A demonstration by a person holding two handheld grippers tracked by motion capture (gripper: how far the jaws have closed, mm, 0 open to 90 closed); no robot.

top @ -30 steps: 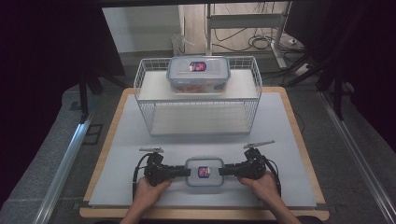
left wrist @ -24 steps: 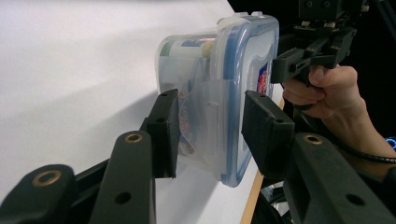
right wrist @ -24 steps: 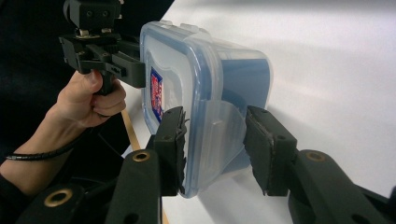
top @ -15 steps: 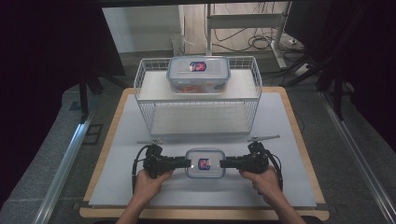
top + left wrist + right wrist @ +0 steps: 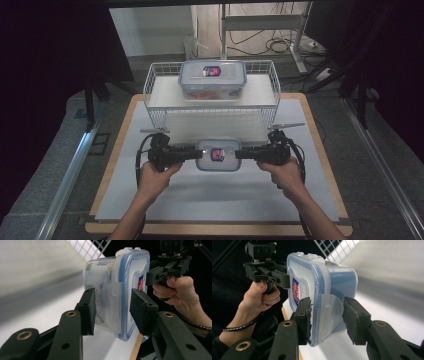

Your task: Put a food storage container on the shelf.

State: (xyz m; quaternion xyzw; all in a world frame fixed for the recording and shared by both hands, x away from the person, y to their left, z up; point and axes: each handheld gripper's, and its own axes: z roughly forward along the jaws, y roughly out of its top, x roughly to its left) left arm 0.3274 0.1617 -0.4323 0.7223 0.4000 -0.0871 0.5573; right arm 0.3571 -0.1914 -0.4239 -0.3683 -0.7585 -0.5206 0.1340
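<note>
Carrying a clear lidded food container [image 5: 217, 154] between left gripper [image 5: 194, 154] and right gripper [image 5: 240, 154], lifted off the white mat [image 5: 215, 200], just short of the wire basket [image 5: 155, 95] with a second container [image 5: 212, 80].

Left gripper view: pads clamped on the container's end clasp [image 5: 112, 300].

Right gripper view: same hold on the opposite clasp [image 5: 329, 310].

Probably the carry step; next, raising it level over the basket rim.

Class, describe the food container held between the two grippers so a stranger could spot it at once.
Start at the white wire basket on the table. In front of it, the smaller container is clamped between the left gripper and right gripper. Unlike the larger container in the basket, it is held from both ends.
</note>
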